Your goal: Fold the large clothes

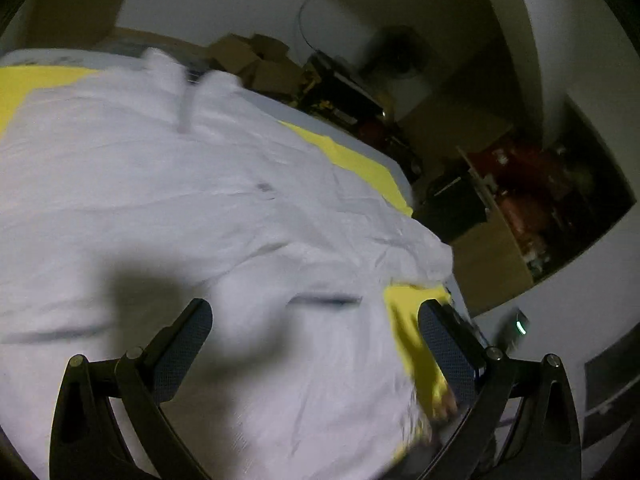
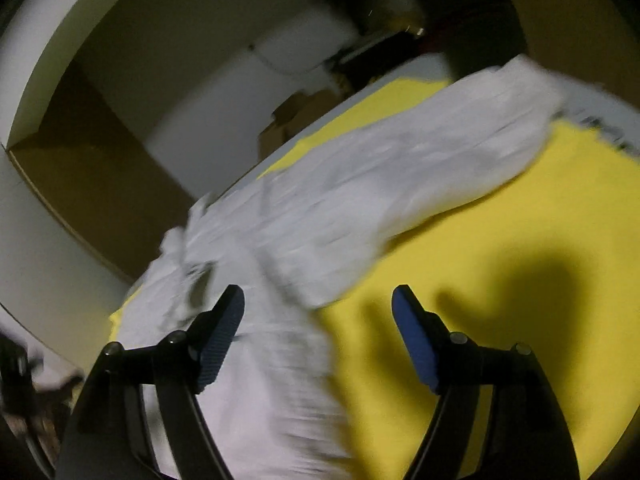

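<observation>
A large white garment (image 1: pixel 180 208) lies spread over a yellow sheet (image 1: pixel 360 160) on a table. My left gripper (image 1: pixel 316 320) is open above the garment near its right edge, with nothing between its fingers. In the right wrist view the white garment (image 2: pixel 340 200) runs from lower left to upper right across the yellow sheet (image 2: pixel 520 240). My right gripper (image 2: pixel 318 304) is open above the garment's edge, its left finger over white cloth and its right finger over yellow sheet. Both views are blurred by motion.
Cardboard boxes (image 1: pixel 256 60) and dark clutter (image 1: pixel 344 92) stand beyond the table's far side. A brown shelf unit (image 1: pixel 520 208) with red items stands to the right. A box (image 2: pixel 288 120) stands past the table's edge in the right wrist view.
</observation>
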